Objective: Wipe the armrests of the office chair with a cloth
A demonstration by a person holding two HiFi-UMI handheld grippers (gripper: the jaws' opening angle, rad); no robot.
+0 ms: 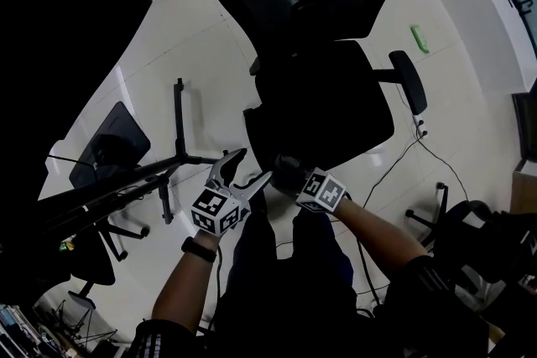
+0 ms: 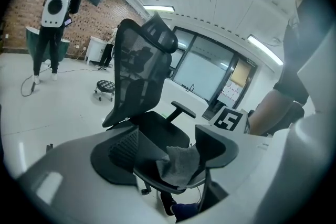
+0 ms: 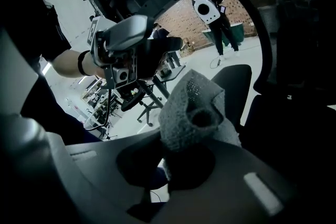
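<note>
Both forearms low and forward — left gripper [image 1: 254, 165] fingers apart, right gripper [image 1: 284, 170] fingers tight on cloth [image 3: 191, 107]

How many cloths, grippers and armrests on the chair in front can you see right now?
Cloths: 1, the cloth
Grippers: 2, the left gripper open, the right gripper shut on the cloth
Armrests: 2, the near armrest by the grippers, the far armrest across the seat
Total: 5
</note>
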